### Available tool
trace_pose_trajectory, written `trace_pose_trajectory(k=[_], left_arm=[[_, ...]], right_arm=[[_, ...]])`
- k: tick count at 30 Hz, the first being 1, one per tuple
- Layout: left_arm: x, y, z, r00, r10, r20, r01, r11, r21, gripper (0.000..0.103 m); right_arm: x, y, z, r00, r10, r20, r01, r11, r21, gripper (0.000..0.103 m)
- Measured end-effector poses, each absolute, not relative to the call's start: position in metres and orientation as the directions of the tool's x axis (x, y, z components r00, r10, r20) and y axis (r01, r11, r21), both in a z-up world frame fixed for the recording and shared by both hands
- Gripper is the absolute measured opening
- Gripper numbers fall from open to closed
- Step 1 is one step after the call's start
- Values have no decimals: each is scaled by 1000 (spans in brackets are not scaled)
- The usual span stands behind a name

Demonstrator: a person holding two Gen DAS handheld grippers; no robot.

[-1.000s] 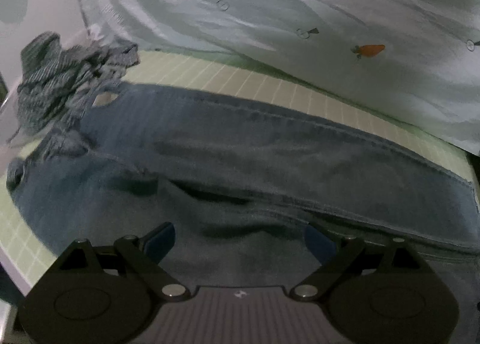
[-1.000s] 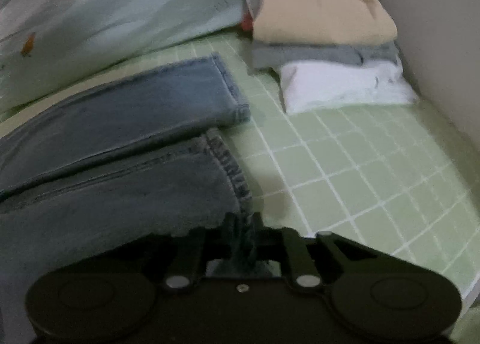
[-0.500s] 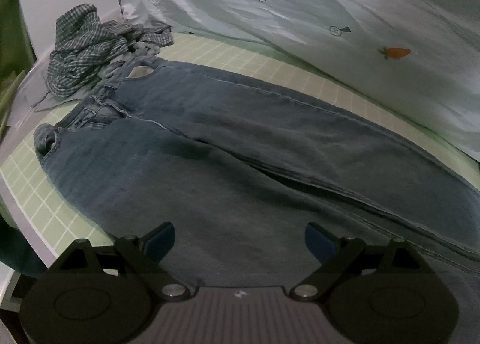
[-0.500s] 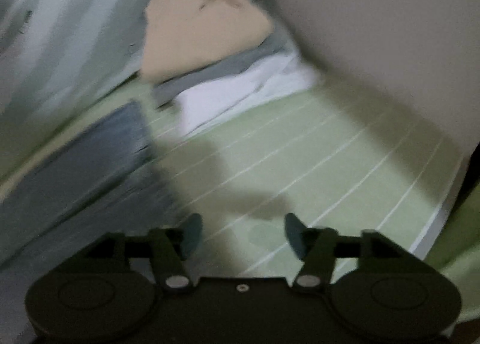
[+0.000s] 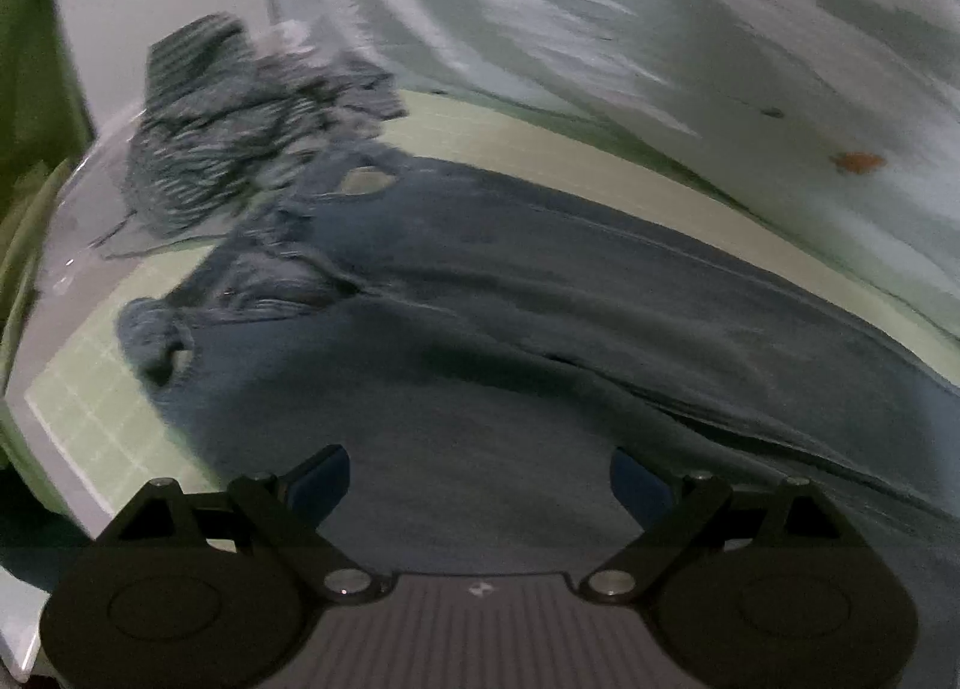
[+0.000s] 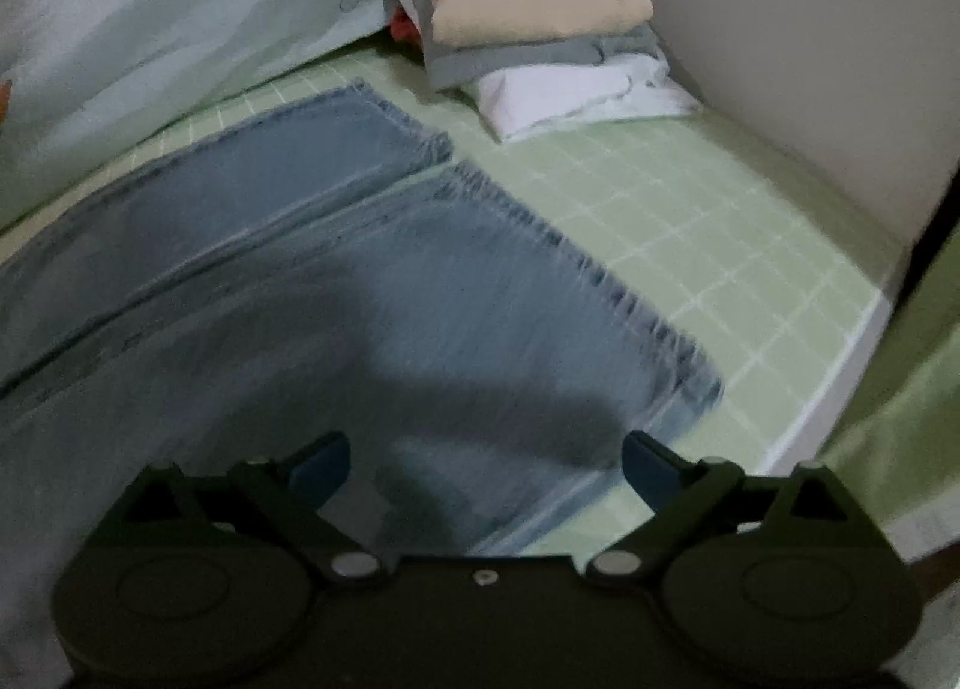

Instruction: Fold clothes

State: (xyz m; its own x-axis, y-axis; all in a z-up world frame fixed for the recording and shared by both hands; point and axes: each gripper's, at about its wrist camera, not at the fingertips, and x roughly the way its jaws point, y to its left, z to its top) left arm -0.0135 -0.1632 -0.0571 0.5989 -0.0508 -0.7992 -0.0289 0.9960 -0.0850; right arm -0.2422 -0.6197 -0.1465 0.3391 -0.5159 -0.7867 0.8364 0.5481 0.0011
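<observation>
No words, numbers or brand names can be read in either view. The only mark is a small pale emblem on the ribbed body of the left tool — too small and blurred to make out. The leather-like patch on the waistband of the jeans shows as a blank pale oval — any lettering on it cannot be told.
</observation>
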Motion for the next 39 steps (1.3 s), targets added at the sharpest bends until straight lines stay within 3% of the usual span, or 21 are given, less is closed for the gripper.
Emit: trace_pose_trajectory(k=[6,14,21,27,30,31,32,34,36,39], left_arm=[[14,-99,-69,552,-32,-833,-101,989,-105,94],[46,-10,-80,534,-20,-845,-166,978,-128,94],[64,32,-94,489,18,-872,-198,976,-91,94],[75,56,-119,457,-45,-888,-269,945,-186,94],[81,59,-128,459,-96,-883,-298,920,-256,92],[83,59,-131,452,-109,-886,-308,913,-269,90],[86,57,-134,434,-111,-894,-316,910,-267,80],[91,52,-137,419,-100,-902,-315,916,-248,65],[94,45,-136,431,-93,-898,-288,929,-234,42],[95,40,-130,459,-74,-886,-284,932,-225,25]], right_arm=[[-229,-579,-161,316,-486,-815,874,483,51,102],[-210,-545,-169,267,-596,-757,922,387,20,103],[-203,-546,-167,248,-583,-774,930,367,22,103],[-201,-547,-165,252,-563,-787,925,380,24,99],[-200,-545,-159,275,-564,-779,914,406,29,73],[-200,-545,-157,284,-564,-776,910,415,31,57],[-200,-547,-155,289,-561,-775,908,417,37,38],[-203,-553,-152,300,-547,-781,910,411,62,13],[-209,-561,-149,316,-529,-787,915,389,106,8],[-225,-563,-138,357,-544,-760,918,354,178,8]])
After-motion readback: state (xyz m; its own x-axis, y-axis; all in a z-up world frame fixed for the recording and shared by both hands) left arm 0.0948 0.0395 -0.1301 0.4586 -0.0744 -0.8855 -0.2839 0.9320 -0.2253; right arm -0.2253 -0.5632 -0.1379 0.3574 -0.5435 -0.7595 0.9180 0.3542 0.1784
